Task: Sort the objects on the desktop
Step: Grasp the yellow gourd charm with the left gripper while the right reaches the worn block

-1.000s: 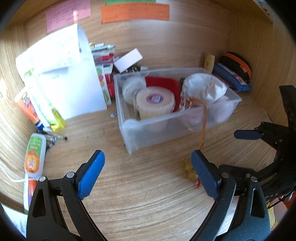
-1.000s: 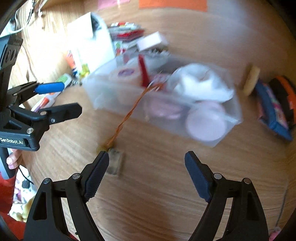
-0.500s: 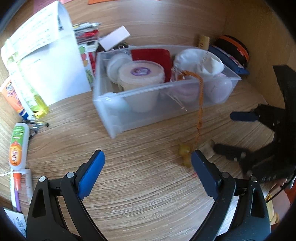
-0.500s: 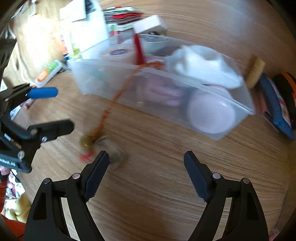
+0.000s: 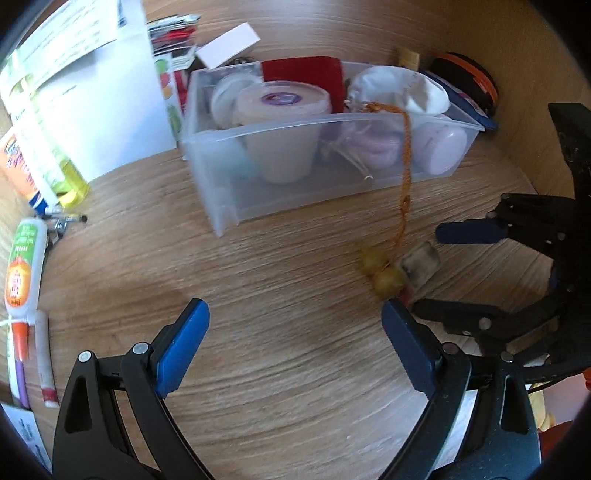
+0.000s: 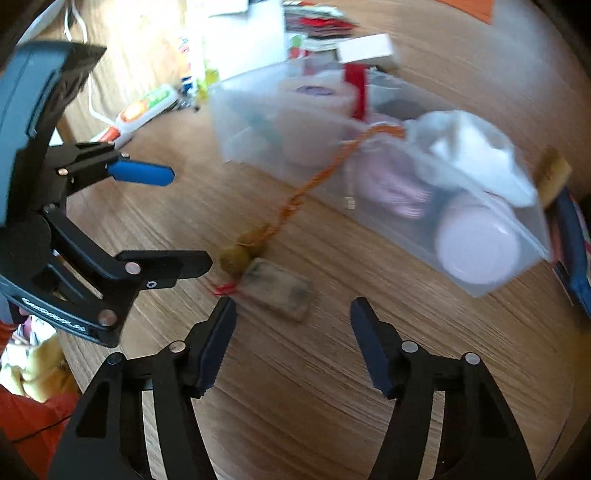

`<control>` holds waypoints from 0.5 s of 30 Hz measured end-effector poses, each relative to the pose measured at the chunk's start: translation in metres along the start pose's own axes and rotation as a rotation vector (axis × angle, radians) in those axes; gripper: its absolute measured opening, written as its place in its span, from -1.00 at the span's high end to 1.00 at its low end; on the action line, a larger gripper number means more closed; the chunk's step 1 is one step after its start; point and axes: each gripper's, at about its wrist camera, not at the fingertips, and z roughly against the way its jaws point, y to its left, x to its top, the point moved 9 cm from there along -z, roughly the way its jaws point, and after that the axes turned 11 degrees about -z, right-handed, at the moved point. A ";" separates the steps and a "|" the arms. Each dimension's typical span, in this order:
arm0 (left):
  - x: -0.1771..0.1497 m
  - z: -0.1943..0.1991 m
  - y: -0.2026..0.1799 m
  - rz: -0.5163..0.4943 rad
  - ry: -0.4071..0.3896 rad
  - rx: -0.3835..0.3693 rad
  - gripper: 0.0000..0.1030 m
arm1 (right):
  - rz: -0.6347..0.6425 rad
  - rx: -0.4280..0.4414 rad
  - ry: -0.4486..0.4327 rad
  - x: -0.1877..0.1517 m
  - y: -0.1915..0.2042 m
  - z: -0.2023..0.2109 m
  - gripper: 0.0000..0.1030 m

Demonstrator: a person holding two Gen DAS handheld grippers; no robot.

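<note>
pendant [image 6: 275,288] lies just ahead of right tool [image 6: 291,339], jaws wide, empty.

Sunlit wood-grain desktop [image 5: 280,387]

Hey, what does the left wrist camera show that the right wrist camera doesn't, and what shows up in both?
Only the left wrist view shows the purple-capped pen at the desk's left edge and the black-and-orange round case behind the bin. Only the right wrist view shows the orange paper on the back wall and the person's red sleeve. Both show the clear plastic bin, the orange cord hanging over its rim to a yellow-green bead and a flat tag on the desk, and both open grippers, the left gripper and the right gripper.
</note>
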 end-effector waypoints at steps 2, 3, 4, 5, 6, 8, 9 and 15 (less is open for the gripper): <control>0.000 0.003 0.002 0.017 -0.010 -0.009 -0.85 | -0.004 0.025 0.004 0.004 0.005 -0.003 0.11; 0.001 0.003 0.002 0.018 -0.013 -0.022 -0.85 | -0.005 0.027 0.002 0.007 0.005 -0.004 0.19; 0.003 0.003 0.000 0.019 -0.015 -0.037 -0.85 | -0.005 0.024 0.003 0.009 0.006 -0.004 0.19; 0.004 0.003 -0.001 0.017 -0.015 -0.045 -0.85 | -0.006 0.025 0.003 0.009 0.005 -0.005 0.19; 0.005 0.002 -0.002 0.012 -0.016 -0.048 -0.85 | -0.011 0.028 0.001 0.008 0.004 -0.004 0.20; 0.008 -0.001 -0.008 -0.007 -0.013 -0.056 -0.85 | -0.020 0.020 -0.001 0.009 0.001 -0.003 0.20; 0.008 -0.002 -0.010 -0.015 -0.012 -0.061 -0.85 | -0.027 0.015 -0.002 0.008 -0.001 -0.001 0.20; 0.015 -0.012 -0.030 -0.069 -0.001 -0.089 -0.43 | -0.107 -0.007 -0.024 0.001 -0.028 0.015 0.20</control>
